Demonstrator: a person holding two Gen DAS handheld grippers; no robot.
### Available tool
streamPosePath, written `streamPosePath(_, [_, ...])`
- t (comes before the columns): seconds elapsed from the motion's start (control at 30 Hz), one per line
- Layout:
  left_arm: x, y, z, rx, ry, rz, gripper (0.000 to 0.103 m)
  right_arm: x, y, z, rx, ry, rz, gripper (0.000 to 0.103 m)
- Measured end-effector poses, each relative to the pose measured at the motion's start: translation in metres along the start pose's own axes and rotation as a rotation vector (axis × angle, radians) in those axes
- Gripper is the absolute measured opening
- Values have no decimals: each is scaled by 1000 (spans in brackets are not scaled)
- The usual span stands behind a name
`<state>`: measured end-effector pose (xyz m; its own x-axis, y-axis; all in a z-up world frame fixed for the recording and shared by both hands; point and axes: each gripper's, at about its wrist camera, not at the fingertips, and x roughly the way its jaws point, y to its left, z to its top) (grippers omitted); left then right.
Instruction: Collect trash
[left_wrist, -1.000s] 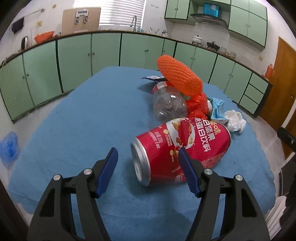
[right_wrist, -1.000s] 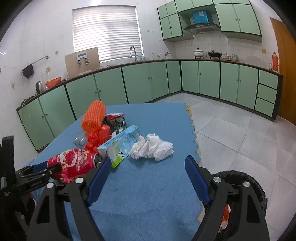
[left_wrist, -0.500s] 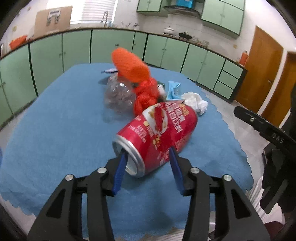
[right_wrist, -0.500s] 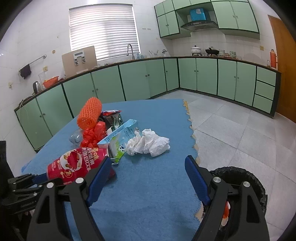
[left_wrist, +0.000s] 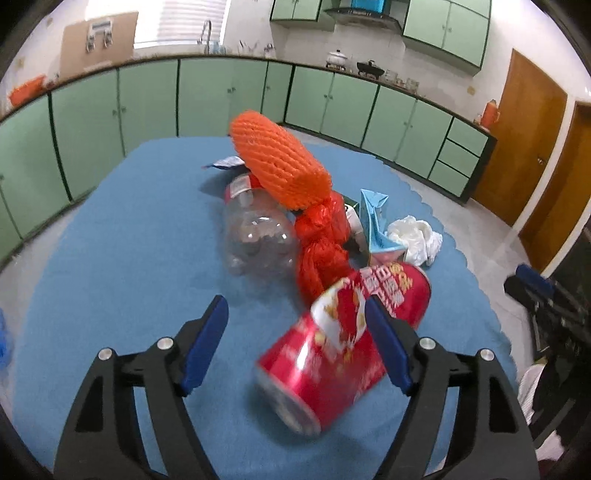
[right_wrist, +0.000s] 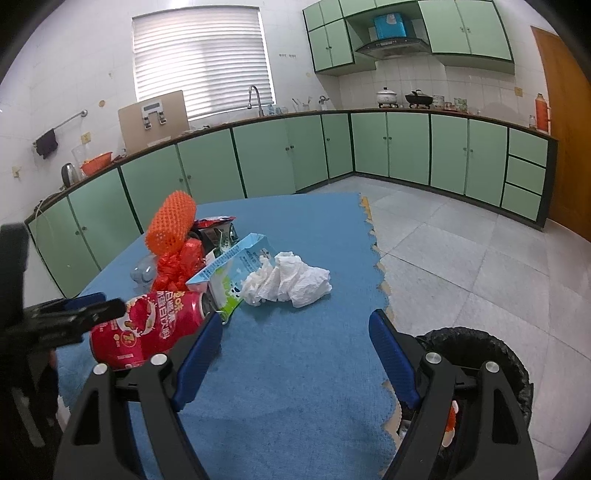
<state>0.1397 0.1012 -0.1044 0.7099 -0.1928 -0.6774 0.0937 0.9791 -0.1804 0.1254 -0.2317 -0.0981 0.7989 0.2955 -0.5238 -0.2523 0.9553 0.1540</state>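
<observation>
A red drink can (left_wrist: 332, 354) lies blurred on the blue tablecloth (left_wrist: 110, 258), leaning against the right finger of my left gripper (left_wrist: 295, 302). Its jaws are opening and the left pad stands well clear of the can. Behind the can sit a clear plastic bottle (left_wrist: 258, 240), a red plastic bag (left_wrist: 321, 243), an orange foam net (left_wrist: 280, 166), a blue milk carton (left_wrist: 375, 221) and crumpled white tissue (left_wrist: 417, 236). My right gripper (right_wrist: 295, 319) hovers open and empty over the near cloth, short of the tissue (right_wrist: 288, 280) and the can (right_wrist: 155, 325).
A bin with a black liner (right_wrist: 480, 354) stands on the floor below the table's right edge, partly behind my right finger. The cloth's scalloped edge (right_wrist: 380, 258) runs along the right. Green cabinets (right_wrist: 391, 147) line the walls, with tiled floor (right_wrist: 461, 240) between.
My left gripper first closed on the can's near end and tilted it, then spread wide again. The can has slipped toward the right finger. The right gripper has stayed put.
</observation>
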Motion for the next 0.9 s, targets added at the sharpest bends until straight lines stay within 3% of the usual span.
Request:
streamPosePath(0.23, [26,-12,0,18,51,-57,74,4,-4,1,10,8,-13,80])
streamPosePath(0.43, [36,-20,-5,28,77,-53,71,6,-4,0,7,15,-10,80])
streamPosePath(0.8, [19,-38,-18,49,67,-61,38,3,-5,1,13,7,-13,79])
streamPosePath(0.9, [13,-46,-18,45,70,-95,28,2,-6,1,17,5,-14,79])
